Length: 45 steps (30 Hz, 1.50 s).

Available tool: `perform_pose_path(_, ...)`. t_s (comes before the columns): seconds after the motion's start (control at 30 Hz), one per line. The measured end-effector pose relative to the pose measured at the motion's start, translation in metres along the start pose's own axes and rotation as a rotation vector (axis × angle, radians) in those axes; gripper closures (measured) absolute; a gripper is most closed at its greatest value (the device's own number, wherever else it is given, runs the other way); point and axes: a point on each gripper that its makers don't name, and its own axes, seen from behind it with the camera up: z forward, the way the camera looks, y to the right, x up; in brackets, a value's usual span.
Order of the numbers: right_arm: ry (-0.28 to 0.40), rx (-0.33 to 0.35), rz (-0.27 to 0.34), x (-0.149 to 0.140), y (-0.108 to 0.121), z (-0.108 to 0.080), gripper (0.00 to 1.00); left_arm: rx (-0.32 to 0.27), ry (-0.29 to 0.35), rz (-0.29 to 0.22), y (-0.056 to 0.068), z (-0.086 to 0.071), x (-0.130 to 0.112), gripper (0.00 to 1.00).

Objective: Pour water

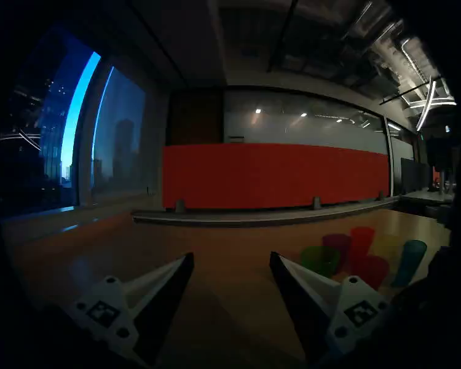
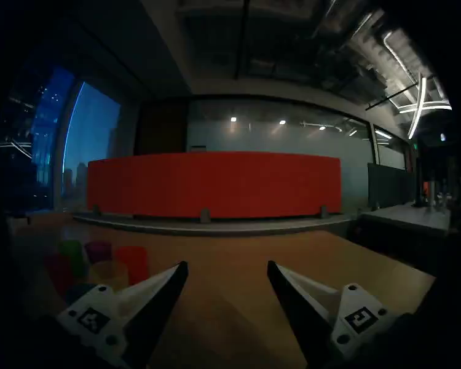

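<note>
A cluster of translucent plastic cups stands on the wooden table (image 1: pixel 230 258). In the left gripper view it lies to the right: a green cup (image 1: pixel 319 259), a purple cup (image 1: pixel 336 243), a tall red cup (image 1: pixel 361 241), a low red cup (image 1: pixel 373 270) and a teal cup (image 1: pixel 410 262). My left gripper (image 1: pixel 232 263) is open and empty, left of the cups. In the right gripper view the cups sit at the left: green (image 2: pixel 72 253), purple (image 2: pixel 98 250), red (image 2: pixel 133 261), yellowish (image 2: pixel 106 272). My right gripper (image 2: pixel 227 269) is open and empty, right of them.
A red partition panel (image 1: pixel 273 175) runs along the table's far edge on a grey rail (image 1: pixel 255 215). Large windows (image 1: pixel 77 141) are at the left. Another desk (image 2: pixel 415 218) with dark objects stands at the right. The room is dim.
</note>
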Motion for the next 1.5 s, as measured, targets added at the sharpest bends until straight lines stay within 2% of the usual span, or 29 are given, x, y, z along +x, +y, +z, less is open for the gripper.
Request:
perform_pose_path(0.4, 0.001, 0.001, -0.002, -0.001, 0.0, 0.001, 0.0, 0.016, -0.001, -0.001, -0.004, -0.001, 0.0, 0.09)
perform_pose_path(0.57, -0.021, 0.006, -0.015, -0.003, -0.001, 0.002, 0.0, 0.02, -0.022, 0.01, -0.006, -0.003, -0.002, 0.09)
perform_pose_path(0.7, -0.028, 0.022, -0.035, 0.009, -0.007, 0.001, 0.0, 0.037, -0.038, 0.018, -0.011, -0.004, 0.007, 0.09)
perform_pose_path(0.9, -0.02, 0.047, -0.048, 0.044, -0.016, 0.0, 0.0, 0.016, -0.044, 0.01, -0.006, -0.004, 0.035, 0.09)
perform_pose_path(1.2, -0.026, 0.109, -0.062, 0.1, -0.035, 0.005, 0.0, -0.05, -0.034, 0.007, 0.006, -0.002, 0.093, 0.09)
perform_pose_path(1.37, -0.012, 0.139, -0.043, 0.138, -0.044, 0.007, 0.0, -0.091, -0.037, 0.002, 0.013, -0.001, 0.124, 0.09)
perform_pose_path(1.5, -0.008, 0.167, -0.011, 0.164, -0.052, 0.008, 0.0, -0.125, -0.035, 0.028, 0.019, -0.001, 0.15, 0.09)
